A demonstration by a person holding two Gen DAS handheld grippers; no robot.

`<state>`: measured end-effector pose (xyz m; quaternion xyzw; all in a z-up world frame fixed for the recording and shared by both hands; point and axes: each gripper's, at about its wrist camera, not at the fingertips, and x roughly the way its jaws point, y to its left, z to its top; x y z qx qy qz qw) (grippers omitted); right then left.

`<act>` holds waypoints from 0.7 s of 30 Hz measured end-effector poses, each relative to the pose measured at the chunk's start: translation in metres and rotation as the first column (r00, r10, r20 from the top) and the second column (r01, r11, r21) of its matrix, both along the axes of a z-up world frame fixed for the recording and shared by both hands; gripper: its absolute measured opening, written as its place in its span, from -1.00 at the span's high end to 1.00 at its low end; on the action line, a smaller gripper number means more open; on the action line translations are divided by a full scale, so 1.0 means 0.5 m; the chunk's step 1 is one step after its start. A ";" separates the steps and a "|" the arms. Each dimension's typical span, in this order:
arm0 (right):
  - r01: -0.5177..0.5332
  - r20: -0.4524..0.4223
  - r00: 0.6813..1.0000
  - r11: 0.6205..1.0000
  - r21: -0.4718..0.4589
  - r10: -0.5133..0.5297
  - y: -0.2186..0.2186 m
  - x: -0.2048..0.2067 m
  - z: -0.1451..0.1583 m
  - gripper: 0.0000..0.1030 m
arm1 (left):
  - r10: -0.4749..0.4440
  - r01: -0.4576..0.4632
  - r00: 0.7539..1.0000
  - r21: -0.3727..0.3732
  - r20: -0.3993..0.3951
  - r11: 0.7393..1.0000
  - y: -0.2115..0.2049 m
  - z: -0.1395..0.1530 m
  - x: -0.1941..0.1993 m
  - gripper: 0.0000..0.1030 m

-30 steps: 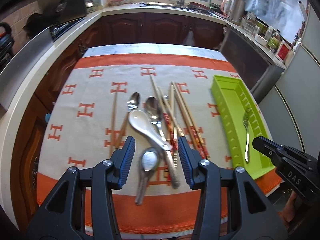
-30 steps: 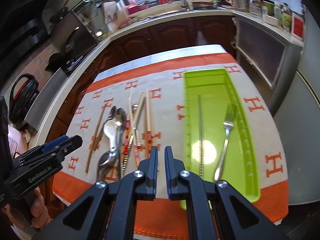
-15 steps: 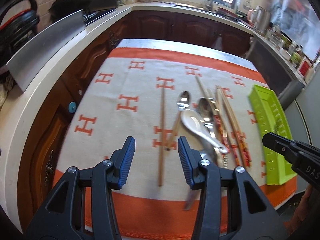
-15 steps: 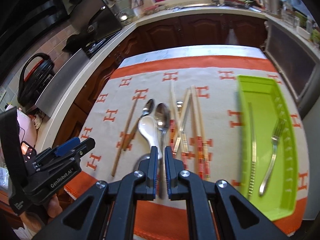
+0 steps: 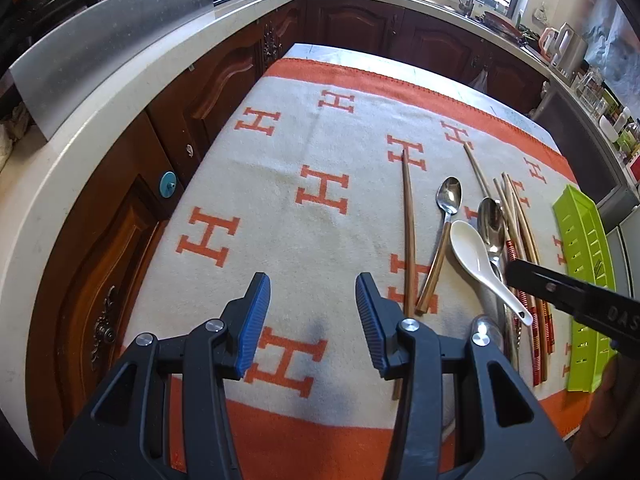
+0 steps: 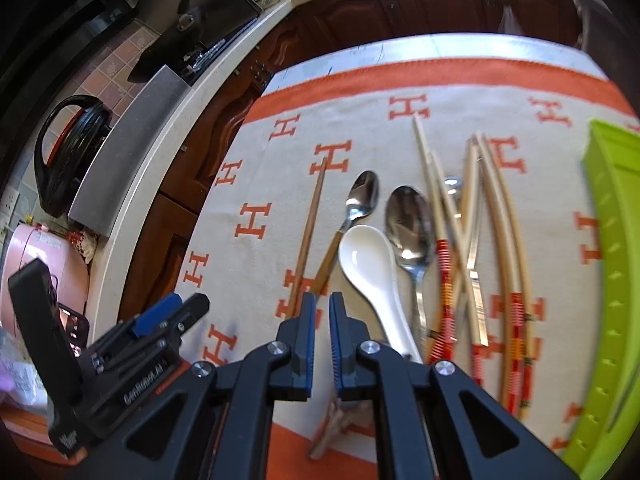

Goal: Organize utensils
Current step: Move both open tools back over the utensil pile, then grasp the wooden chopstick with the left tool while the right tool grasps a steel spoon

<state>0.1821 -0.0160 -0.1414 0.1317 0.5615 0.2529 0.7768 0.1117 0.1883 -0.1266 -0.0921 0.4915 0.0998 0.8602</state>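
Observation:
Utensils lie on the orange-and-white cloth point(image 5: 280, 208): a brown chopstick point(image 5: 408, 220), a wooden-handled spoon point(image 5: 447, 200), a white ceramic spoon point(image 5: 476, 252), a steel spoon point(image 5: 491, 220) and several bamboo chopsticks point(image 5: 520, 236). The green tray point(image 5: 580, 264) sits at the right edge. My left gripper point(image 5: 310, 288) is open over bare cloth, left of the utensils. My right gripper point(image 6: 322, 304) is shut with nothing in it, hovering over the handle ends of the brown chopstick point(image 6: 312, 220) and wooden-handled spoon point(image 6: 360, 200), beside the white spoon point(image 6: 368, 264).
A white counter point(image 5: 120, 92) with dark wooden cabinets runs close along the table's left and far sides. A black rice cooker point(image 6: 68, 152) and a steel panel point(image 6: 132, 148) stand on it. The green tray's wall point(image 6: 612, 280) bounds the right.
Both grippers moved left. The left one went from over the spoon pile to bare cloth. The right one went from the tray to the spoon handles. Neither gripper changed its state.

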 end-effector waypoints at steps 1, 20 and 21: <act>-0.001 -0.017 1.000 1.000 0.009 0.001 0.007 0.006 -0.010 0.87 | -0.001 0.001 1.000 0.002 -0.002 1.000 -0.002 -0.001 0.000 0.20; 0.086 -0.142 0.986 0.996 0.016 -0.083 0.060 0.062 -0.095 0.53 | 0.011 -0.012 1.000 -0.022 -0.021 1.000 0.027 -0.036 0.024 0.20; 0.090 -0.129 0.988 0.996 0.013 -0.087 0.063 0.062 -0.095 0.53 | 0.013 -0.014 1.000 -0.023 -0.022 1.000 0.029 -0.037 0.024 0.20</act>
